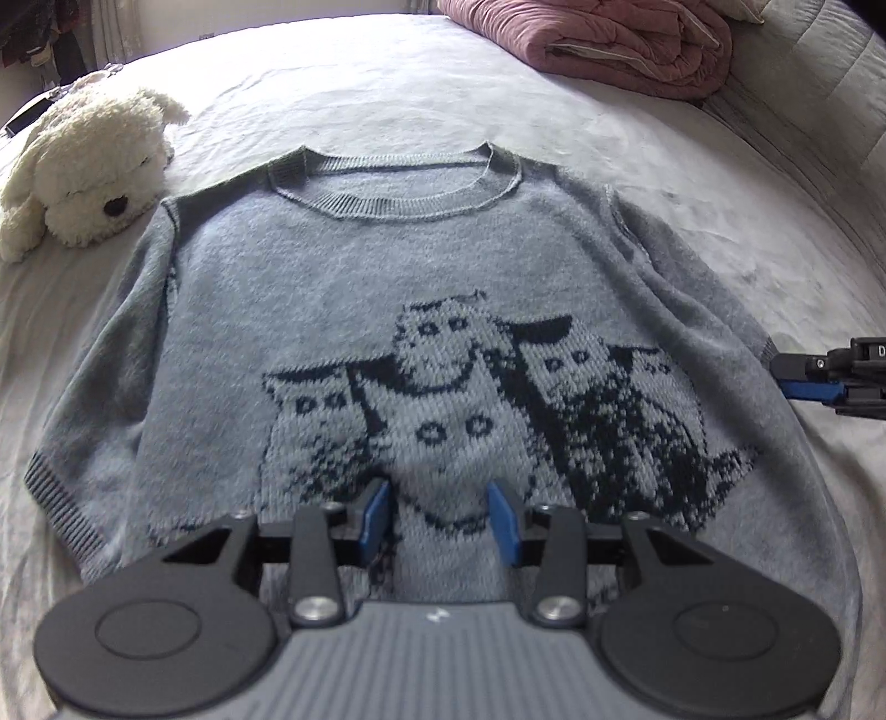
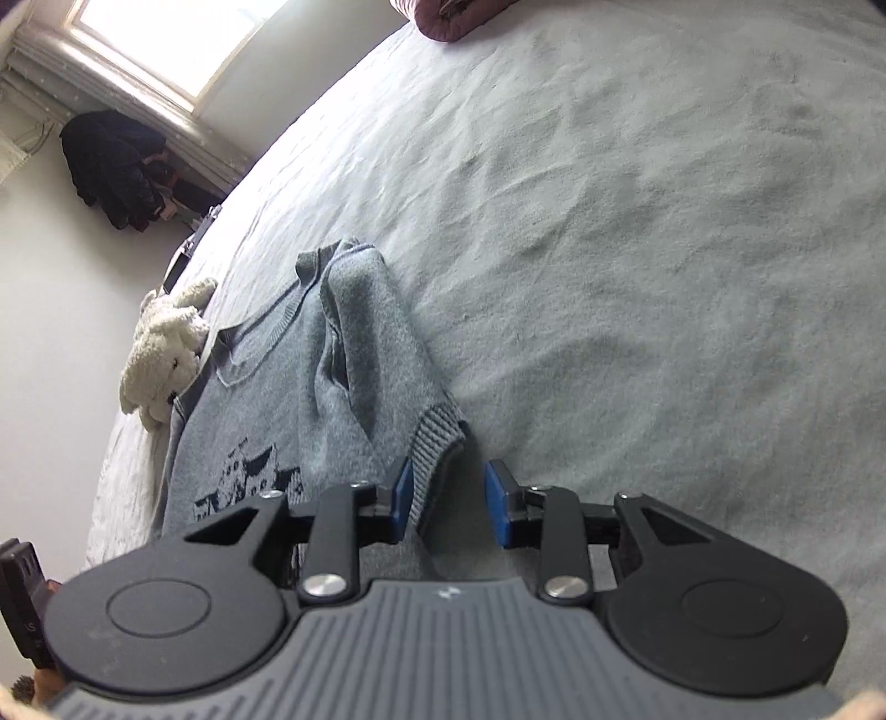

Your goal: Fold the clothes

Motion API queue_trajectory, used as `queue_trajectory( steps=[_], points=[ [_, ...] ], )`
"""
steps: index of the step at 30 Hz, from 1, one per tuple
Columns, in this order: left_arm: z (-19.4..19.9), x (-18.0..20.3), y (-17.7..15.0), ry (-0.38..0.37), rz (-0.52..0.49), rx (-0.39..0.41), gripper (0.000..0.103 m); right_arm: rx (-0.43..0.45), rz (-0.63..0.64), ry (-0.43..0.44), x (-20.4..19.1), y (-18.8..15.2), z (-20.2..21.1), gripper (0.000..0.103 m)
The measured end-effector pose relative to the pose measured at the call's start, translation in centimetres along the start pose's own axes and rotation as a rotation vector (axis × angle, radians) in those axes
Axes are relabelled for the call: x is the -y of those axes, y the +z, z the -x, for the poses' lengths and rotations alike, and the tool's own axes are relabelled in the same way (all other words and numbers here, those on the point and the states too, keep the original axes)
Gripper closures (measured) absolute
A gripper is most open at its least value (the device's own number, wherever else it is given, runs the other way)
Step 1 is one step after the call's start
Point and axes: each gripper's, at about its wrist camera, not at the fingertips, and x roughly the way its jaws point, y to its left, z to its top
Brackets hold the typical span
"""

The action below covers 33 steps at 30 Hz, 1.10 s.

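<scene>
On the white bed [image 1: 387, 99], a grey knitted cat-pattern sweater [image 1: 343, 266] lies flat.
Left gripper [image 1: 441, 518] gapes empty; right gripper [image 2: 449, 501], jaws apart, should pinch the ribbed cuff [image 2: 437, 437] squarely.

A: What kind of room is this?

B: A bedroom. A wide bed [image 2: 637, 194] fills most of both views, covered with a pale, wrinkled sheet.

A: Anything else on the bed?

B: A folded pink quilt [image 1: 603, 39] lies at the far end, and a white plush dog [image 1: 83, 171] lies near the left edge. A dark flat device [image 1: 25, 119], too small to identify, lies just behind the dog.

A: And the walls?

B: Plain and white. 1 window [image 2: 171, 39] is set in the far wall, very bright, with daylight pouring in. Below it dark clothes [image 2: 113, 169] hang in a heap against the wall.
</scene>
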Motion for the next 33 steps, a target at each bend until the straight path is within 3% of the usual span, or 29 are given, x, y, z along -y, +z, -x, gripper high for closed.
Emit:
queue_trajectory(
  steps=[5,8,11,23,27,33],
  points=[
    [-2.1,0.7,2.8,0.010,-0.005,0.075,0.061,0.026,-0.057,0.079,0.5,1.0,-1.4,0.070],
    [-3.5,1.2,4.5,0.017,-0.005,0.119,0.060,0.045,-0.055,0.091,0.5,1.8,-2.2,0.087],
    [-5.0,1.8,6.2,0.024,0.000,0.162,0.060,0.072,-0.044,0.080,0.4,2.6,-2.5,0.089],
    [-8.8,3.3,10.6,0.056,0.055,0.317,0.061,0.453,0.212,-0.123,-0.8,4.3,0.7,0.091],
    [-9.4,4.4,11.0,0.045,0.051,0.374,0.061,0.448,0.276,-0.175,-0.4,4.4,-0.6,0.091],
    [-9.0,5.8,10.5,-0.141,0.140,0.341,0.062,0.407,0.509,-0.176,-3.1,3.2,-0.7,0.090]
  ],
)
